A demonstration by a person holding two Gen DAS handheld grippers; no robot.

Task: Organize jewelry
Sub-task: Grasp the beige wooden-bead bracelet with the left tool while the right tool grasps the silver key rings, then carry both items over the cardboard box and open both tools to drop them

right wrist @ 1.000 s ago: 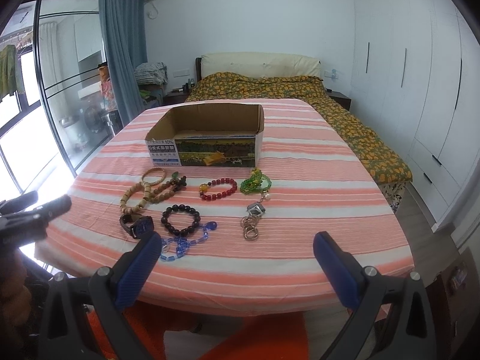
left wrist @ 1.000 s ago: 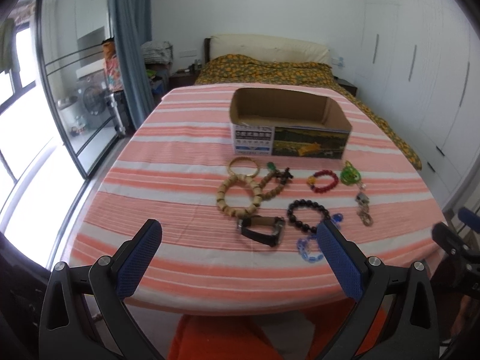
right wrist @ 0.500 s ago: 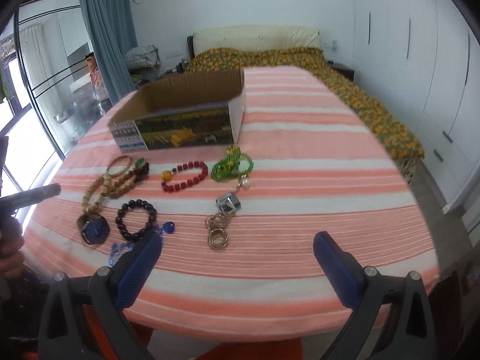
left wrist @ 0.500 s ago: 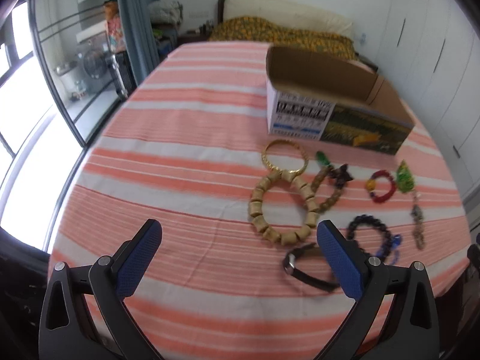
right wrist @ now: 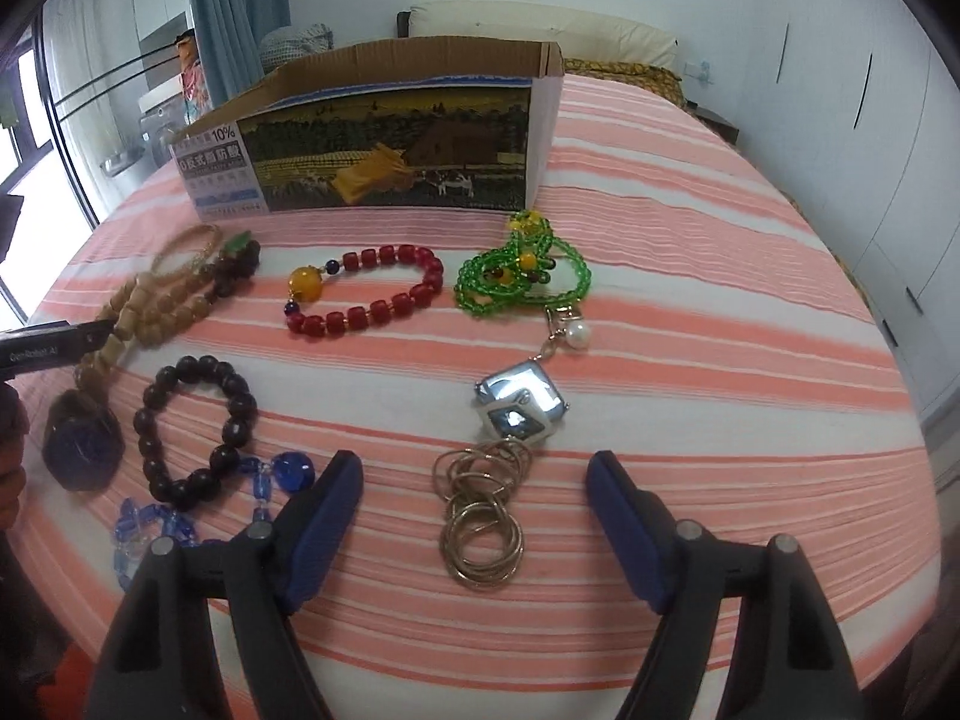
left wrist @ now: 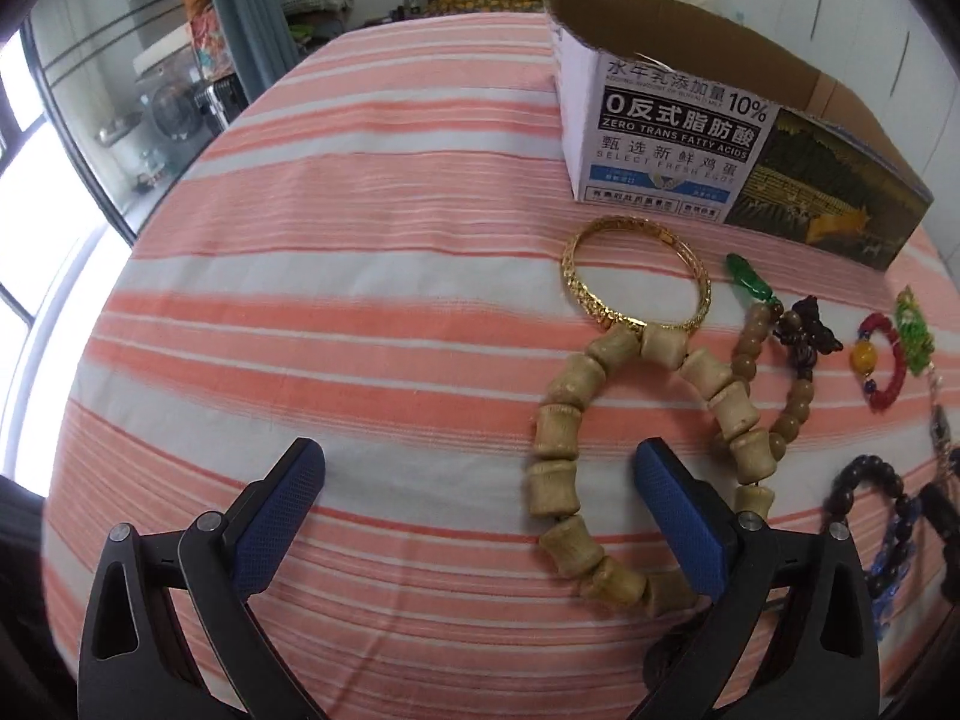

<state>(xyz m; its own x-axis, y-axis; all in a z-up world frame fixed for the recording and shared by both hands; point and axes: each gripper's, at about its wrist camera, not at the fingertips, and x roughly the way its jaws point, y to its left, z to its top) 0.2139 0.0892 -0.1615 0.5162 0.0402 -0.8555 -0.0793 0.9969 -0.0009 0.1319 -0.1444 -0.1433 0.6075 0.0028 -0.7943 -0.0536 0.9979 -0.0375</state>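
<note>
An open cardboard box (left wrist: 672,138) stands on the striped cloth; it also shows in the right wrist view (right wrist: 384,144). In front of it lie a gold bangle (left wrist: 636,273), a chunky wooden bead bracelet (left wrist: 564,444), a brown bead bracelet (left wrist: 792,384), a red bead bracelet (right wrist: 366,294), a green bead keychain (right wrist: 516,276) with a silver cube (right wrist: 519,405) and metal rings (right wrist: 483,516), a black bead bracelet (right wrist: 192,426), blue beads (right wrist: 264,474) and a watch (right wrist: 81,441). My left gripper (left wrist: 480,510) is open, low over the wooden bracelet's left part. My right gripper (right wrist: 474,504) is open around the rings.
The striped table (left wrist: 336,276) ends close below both grippers. A glass door and curtain (left wrist: 240,30) stand at the left, a bed (right wrist: 600,42) behind the table, white wardrobes (right wrist: 870,120) at the right.
Both grippers have moved forward and down toward the jewelry. The left now hangs over the wooden bracelet, the right over the key rings. Both stay open.
</note>
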